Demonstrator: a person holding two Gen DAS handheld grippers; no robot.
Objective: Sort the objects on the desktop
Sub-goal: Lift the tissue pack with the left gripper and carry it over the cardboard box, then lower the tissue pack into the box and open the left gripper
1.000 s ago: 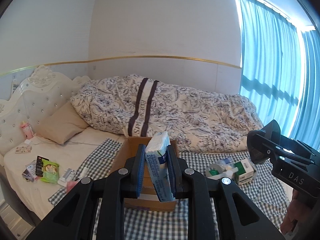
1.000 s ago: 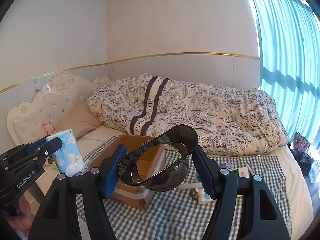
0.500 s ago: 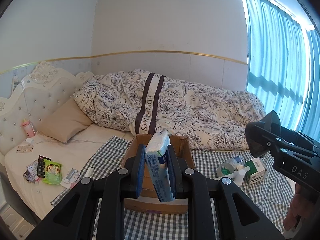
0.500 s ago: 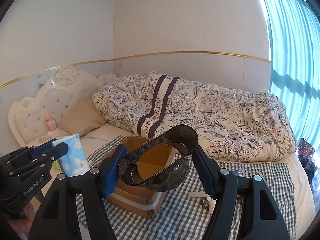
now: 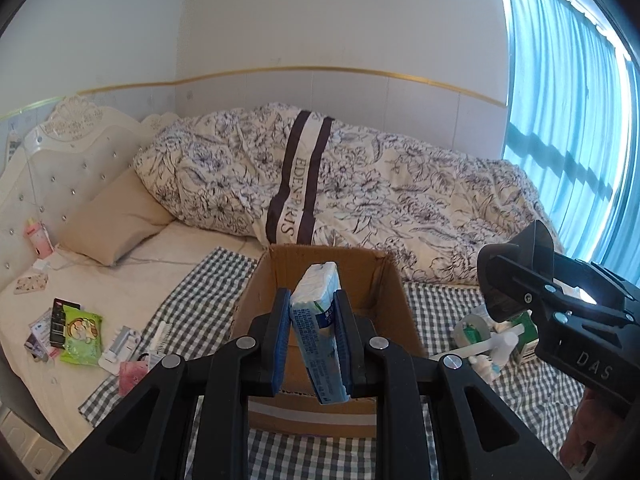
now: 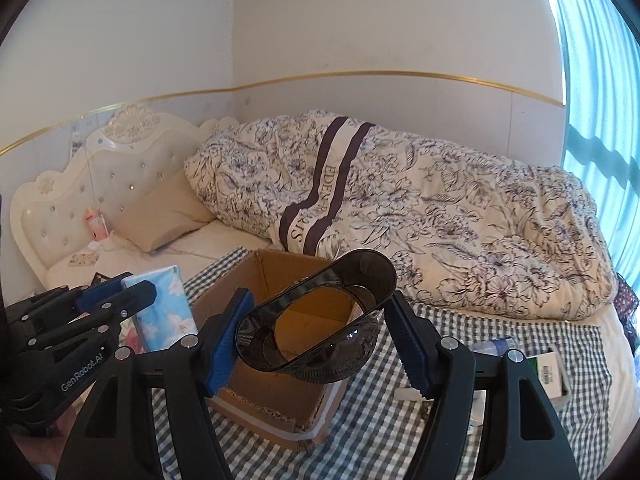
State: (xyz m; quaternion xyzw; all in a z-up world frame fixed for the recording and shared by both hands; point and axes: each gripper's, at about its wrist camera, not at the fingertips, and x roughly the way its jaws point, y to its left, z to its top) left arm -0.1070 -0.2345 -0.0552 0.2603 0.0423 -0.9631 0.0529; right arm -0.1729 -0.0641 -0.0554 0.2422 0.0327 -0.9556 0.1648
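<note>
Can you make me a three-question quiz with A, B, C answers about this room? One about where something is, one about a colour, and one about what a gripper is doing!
1. Where is the cardboard box?
A. on the checked cloth
B. on the pillow
C. on the floor

2. What colour are the curtains?
A. red
B. blue
C. yellow

3. What is the left gripper doing?
A. hanging open
B. pinching the tissue pack
C. pinching a cup

Answers: 1 A, checks show all round the box. 2 B, they glow blue by the window. 3 B, both pads press the pack's sides.
</note>
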